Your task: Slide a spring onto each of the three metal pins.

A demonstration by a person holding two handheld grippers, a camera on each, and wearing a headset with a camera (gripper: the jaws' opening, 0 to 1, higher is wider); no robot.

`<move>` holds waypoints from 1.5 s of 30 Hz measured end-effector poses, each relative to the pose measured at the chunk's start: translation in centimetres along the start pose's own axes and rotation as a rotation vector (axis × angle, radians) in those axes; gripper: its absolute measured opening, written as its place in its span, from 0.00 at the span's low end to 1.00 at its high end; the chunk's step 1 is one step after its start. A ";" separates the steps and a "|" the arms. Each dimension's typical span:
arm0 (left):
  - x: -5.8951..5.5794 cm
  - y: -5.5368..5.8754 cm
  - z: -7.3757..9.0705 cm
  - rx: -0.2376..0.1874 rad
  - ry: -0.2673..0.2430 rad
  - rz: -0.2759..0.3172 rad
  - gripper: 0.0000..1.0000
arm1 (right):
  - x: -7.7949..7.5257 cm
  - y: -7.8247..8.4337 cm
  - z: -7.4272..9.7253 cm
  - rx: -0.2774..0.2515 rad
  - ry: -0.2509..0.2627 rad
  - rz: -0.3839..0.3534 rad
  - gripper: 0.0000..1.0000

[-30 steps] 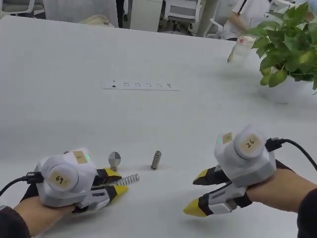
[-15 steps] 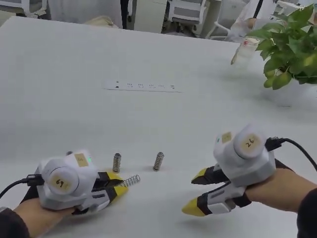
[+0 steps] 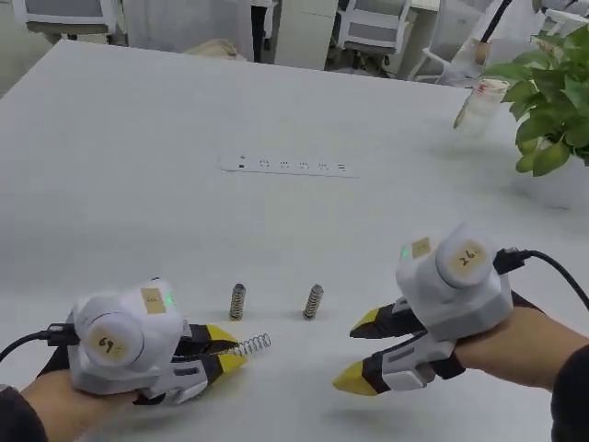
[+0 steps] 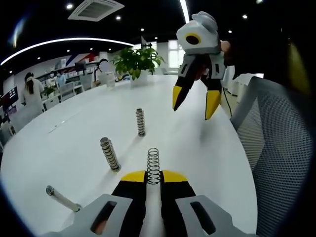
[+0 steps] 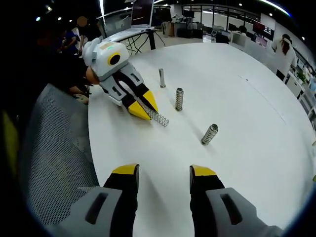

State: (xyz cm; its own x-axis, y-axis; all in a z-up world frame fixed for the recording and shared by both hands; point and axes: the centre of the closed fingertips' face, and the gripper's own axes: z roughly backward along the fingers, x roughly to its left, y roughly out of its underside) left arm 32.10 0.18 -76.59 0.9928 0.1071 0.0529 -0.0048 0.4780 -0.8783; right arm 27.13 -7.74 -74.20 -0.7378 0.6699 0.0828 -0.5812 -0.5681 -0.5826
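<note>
Alignment is what the step in hand asks for. A small coiled steel spring [image 4: 153,165] is clamped by one end between the yellow-tipped jaws of the left gripper [image 4: 153,175], with its free end pointing forward above the white tabletop [image 3: 304,110]. A nearer spring-covered pin [image 4: 109,154] and a farther spring-covered pin [image 4: 140,122] are seen ahead. The bare grey metal pin [image 4: 61,198] stands to the left, near the gripper. The spring should be swung over that pin, its bore centred on the tip, then lowered straight so no coil is snagged. The right gripper [image 5: 164,171] is held apart, its jaws spread and nothing between them.
</note>
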 end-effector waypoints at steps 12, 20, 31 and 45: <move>-2.2 -1.5 2.2 -0.022 0.025 -0.061 0.03 | 1.8 -2.9 -1.1 -0.024 -0.070 0.092 0.38; -3.2 -2.3 3.1 -0.028 0.041 -0.087 0.03 | 3.7 -4.5 -2.4 -0.019 -0.136 0.164 0.36; -4.0 -3.5 4.0 -0.055 0.055 -0.110 0.03 | 5.3 -5.5 -2.9 -0.034 -0.208 0.194 0.33; -4.3 -4.4 4.5 -0.089 0.063 -0.113 0.03 | 6.0 -6.2 -2.4 -0.081 -0.271 0.160 0.23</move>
State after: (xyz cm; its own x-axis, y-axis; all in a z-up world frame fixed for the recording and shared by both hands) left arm 27.29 1.57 -70.79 0.9920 0.0006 0.1259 0.1150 0.4041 -0.9075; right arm 27.14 0.98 -72.04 -0.8883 0.4175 0.1913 -0.4296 -0.6084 -0.6673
